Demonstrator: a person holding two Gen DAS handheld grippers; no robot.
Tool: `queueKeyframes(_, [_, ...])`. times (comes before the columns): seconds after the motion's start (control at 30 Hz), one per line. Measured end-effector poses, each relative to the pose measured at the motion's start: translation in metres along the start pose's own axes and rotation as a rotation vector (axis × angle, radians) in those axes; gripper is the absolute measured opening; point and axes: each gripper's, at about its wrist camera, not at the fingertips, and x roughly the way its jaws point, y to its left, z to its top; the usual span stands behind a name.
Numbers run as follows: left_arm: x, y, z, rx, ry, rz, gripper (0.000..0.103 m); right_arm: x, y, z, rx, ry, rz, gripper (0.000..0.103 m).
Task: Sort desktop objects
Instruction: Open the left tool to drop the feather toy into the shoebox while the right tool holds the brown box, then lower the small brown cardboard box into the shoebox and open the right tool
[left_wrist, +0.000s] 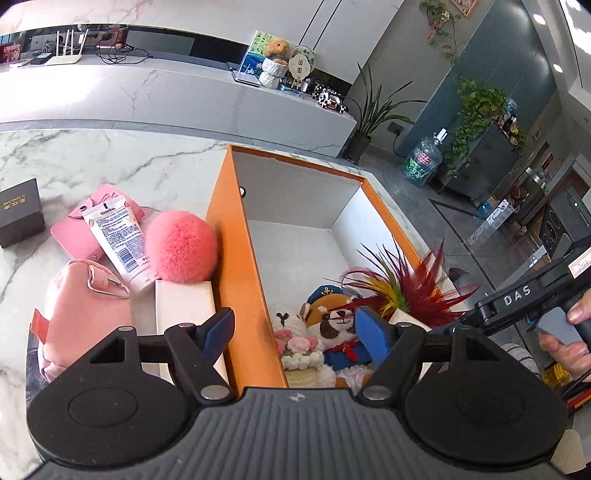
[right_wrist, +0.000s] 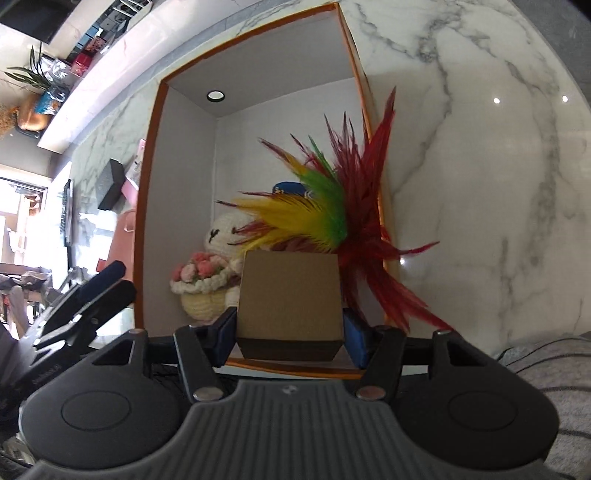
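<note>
An orange box (left_wrist: 236, 236) with a white inside stands on the marble table. In it lie a white crochet doll with a flower basket (right_wrist: 207, 269) and a sailor plush (left_wrist: 338, 325). My right gripper (right_wrist: 290, 332) is shut on the brown square pot (right_wrist: 288, 295) of a red, yellow and green feather plant (right_wrist: 332, 218), low over the box's near end. My left gripper (left_wrist: 293, 325) is open with nothing held, its fingers on either side of the box's left wall. The feather plant (left_wrist: 402, 291) also shows in the left wrist view, beside a hand (left_wrist: 569, 332).
Left of the box lie a pink pompom (left_wrist: 181, 247), a Vaseline tube (left_wrist: 118, 240), a pink wallet (left_wrist: 81, 229), a pink pouch with a carabiner (left_wrist: 85, 306), a white box (left_wrist: 184, 302) and a black box (left_wrist: 20, 212). The table edge runs just right of the box.
</note>
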Motion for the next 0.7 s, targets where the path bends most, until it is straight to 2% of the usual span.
queueKeyframes(0.13, [-0.001,-0.001,0.000,0.003,0.001,-0.022,0.085,0.014,0.020,-0.002,-0.100,0.016,-0.142,0.061])
queueKeyframes(0.3, [-0.002,-0.002,-0.003,0.014,0.003,-0.029,0.085,0.030,0.033,0.012,-0.130,0.107,-0.287,0.061])
queueKeyframes(0.43, [-0.005,0.002,-0.004,0.010,0.003,-0.037,0.085,0.033,0.052,0.017,-0.234,0.113,-0.418,0.061])
queueKeyframes(0.53, [-0.006,0.005,-0.005,-0.001,0.003,-0.042,0.085,0.042,0.052,0.019,-0.231,0.145,-0.467,0.061])
queueKeyframes(0.7, [-0.013,0.006,-0.007,-0.010,-0.009,-0.041,0.085,0.058,0.052,0.018,-0.256,0.133,-0.509,0.061])
